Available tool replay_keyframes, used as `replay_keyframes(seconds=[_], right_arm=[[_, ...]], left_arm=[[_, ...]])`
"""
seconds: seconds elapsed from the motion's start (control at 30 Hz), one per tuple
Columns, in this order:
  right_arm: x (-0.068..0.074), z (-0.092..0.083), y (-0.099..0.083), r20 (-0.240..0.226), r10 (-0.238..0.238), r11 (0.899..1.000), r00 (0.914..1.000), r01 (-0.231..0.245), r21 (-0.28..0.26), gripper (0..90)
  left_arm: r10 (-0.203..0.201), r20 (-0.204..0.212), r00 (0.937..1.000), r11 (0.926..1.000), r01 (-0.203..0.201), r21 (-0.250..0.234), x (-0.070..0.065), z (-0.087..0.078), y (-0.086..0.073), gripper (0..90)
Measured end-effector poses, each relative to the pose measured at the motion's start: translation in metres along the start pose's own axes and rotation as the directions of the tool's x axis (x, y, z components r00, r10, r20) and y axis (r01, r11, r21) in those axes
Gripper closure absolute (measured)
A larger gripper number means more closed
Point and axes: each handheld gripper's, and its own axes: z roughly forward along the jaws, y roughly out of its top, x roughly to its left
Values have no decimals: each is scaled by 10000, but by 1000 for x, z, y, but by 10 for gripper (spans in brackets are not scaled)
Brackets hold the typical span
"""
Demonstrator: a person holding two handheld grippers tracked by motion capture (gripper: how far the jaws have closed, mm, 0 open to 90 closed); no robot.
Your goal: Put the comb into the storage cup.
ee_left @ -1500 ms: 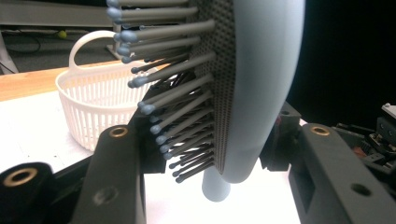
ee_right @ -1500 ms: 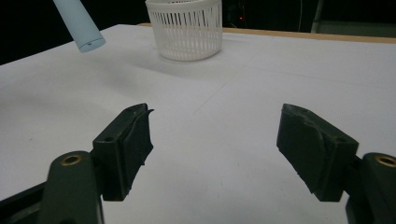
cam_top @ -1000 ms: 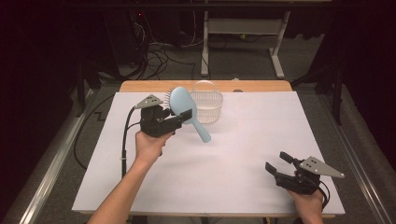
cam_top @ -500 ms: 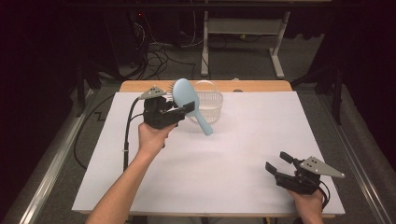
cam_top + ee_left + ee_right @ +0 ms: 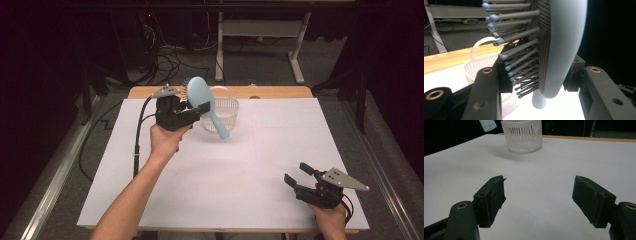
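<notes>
A white-covered table (image 5: 220, 190) runs from the person's near edge to a bare wooden strip along its far edge. Most of the white surface is bare, with wide open room across the middle and the right half.

Near the far edge, left of centre, stands a white slatted basket (image 5: 222, 112), upright with its mouth open to the top. In the right gripper view the basket (image 5: 522, 135) sits well off across bare tabletop.

The left gripper (image 5: 186, 114) is raised above the table, just left of the basket, its jaws clenched on a pale blue hairbrush (image 5: 206, 103). It grips the brush where the head meets the handle. The brush's long axis tilts: the oval head points up and toward the far left, and the handle slopes down to the right, its tip hanging in front of the basket's near wall, level with the rim or a little below. In the left gripper view the hairbrush (image 5: 564, 50) stands upright between the jaws, bristles facing left, with the basket (image 5: 480, 66) behind and below it.

The left hand is by far the nearer to the basket. To drop the brush in, it would likely need to travel a little right and farther.

The right gripper (image 5: 299, 176) rests at the near right corner, jaws spread wide and grasping nothing.
</notes>
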Motion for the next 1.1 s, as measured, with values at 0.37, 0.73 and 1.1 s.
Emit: replay_keyframes(seconds=[0.37, 0.73, 1.1], right_arm=[[0, 0, 0, -16, -25, 10000, 10000, 25, -19, 267], [0, 0, 0, 8, -70, 10000, 10000, 71, -14, 269], [0, -1, 0, -11, -43, 10000, 10000, 42, -57, 269]], left_arm=[[179, -116, 9998, 9998, -178, 77, -2, 8, 13, 517], [198, -248, 9995, 9998, -198, 18, -1, 16, 22, 517], [154, -503, 9986, 9999, -155, -13, 2, 25, 32, 517]])
